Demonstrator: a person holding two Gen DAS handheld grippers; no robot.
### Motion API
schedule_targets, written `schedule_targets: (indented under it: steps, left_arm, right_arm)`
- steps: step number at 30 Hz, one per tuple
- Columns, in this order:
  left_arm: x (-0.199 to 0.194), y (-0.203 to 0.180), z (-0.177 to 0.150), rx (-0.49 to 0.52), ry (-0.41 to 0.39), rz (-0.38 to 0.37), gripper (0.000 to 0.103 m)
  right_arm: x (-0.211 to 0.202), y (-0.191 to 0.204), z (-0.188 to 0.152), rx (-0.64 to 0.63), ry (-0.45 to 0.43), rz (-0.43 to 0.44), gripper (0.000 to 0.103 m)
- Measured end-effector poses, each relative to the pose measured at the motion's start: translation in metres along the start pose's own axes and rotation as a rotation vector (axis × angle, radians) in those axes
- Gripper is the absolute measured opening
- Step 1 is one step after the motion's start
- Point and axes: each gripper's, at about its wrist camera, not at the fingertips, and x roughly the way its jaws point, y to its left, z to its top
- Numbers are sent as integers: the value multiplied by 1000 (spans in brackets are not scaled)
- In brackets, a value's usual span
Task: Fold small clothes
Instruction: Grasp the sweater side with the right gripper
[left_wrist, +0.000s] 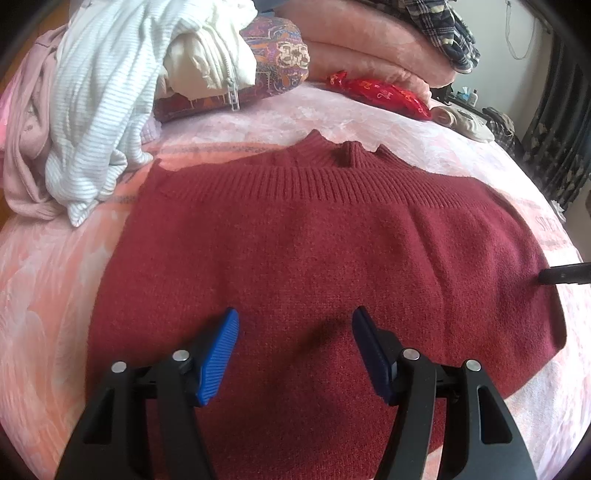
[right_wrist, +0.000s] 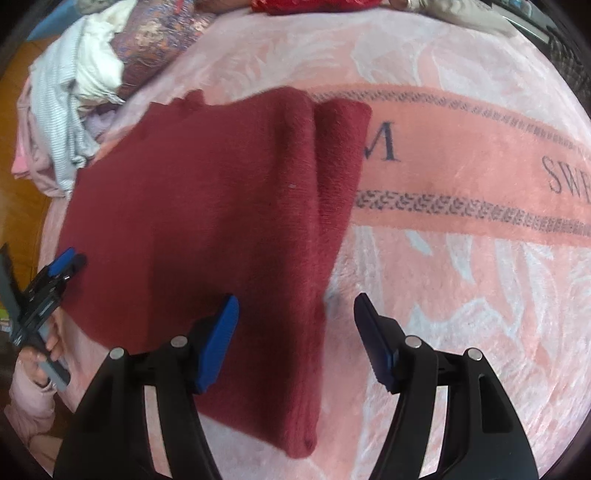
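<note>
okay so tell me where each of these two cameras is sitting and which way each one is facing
Left wrist: on the left gripper, angled down across the dark red sweater toward the clothes pile; its open blue-padded fingers show.
Right wrist: on the right gripper, looking steeply down at the sweater's folded edge and the pink blanket; its open fingers show, plus the hand holding the left gripper.
Shared: sweater, blanket, clothes pile.

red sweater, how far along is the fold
Done: the red sweater lies flat on the pink blanket, and its side toward the right gripper looks folded inward, leaving a straight doubled edge. In hand: nothing; the left gripper and the right one both hover open over it. Left: the remaining folds, then the heap of clothes beside it.
</note>
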Motion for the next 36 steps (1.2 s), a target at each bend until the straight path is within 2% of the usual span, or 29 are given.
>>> schedule_targets:
  steps: [6, 8, 10, 11, 14, 17, 20, 23, 30, 36]
  left_arm:
    - [1, 0, -1, -3, 2, -3, 65]
    - [1, 0, -1, -3, 4, -2, 65]
    - [3, 1, -1, -4, 11, -5, 65]
    - [4, 2, 0, -8, 16, -9, 65]
    - [7, 8, 5, -36, 33, -27, 66]
    - [8, 16, 10, -57, 47, -39, 67]
    - [12, 23, 12, -84, 61, -44, 67]
    - [16, 22, 11, -58, 65, -40, 67]
    - [27, 21, 9, -20, 66, -31, 72]
    - [26, 27, 10, -22, 77, -64, 72]
  right_arm:
    - [10, -8, 0, 23, 22, 30, 67]
    - [10, -10, 0, 31, 22, 42, 64]
    - [9, -7, -1, 29, 33, 92, 44]
    - [8, -6, -2, 32, 39, 115, 30]
    - [-2, 4, -1, -2, 23, 107, 23]
    - [-17, 12, -2, -37, -13, 104, 22]
    - [-5, 7, -6, -35, 17, 55, 22]
    - [12, -1, -6, -4, 25, 66, 22]
    - [13, -4, -9, 17, 3, 63, 22]
    - [4, 5, -5, 72, 19, 14, 21]
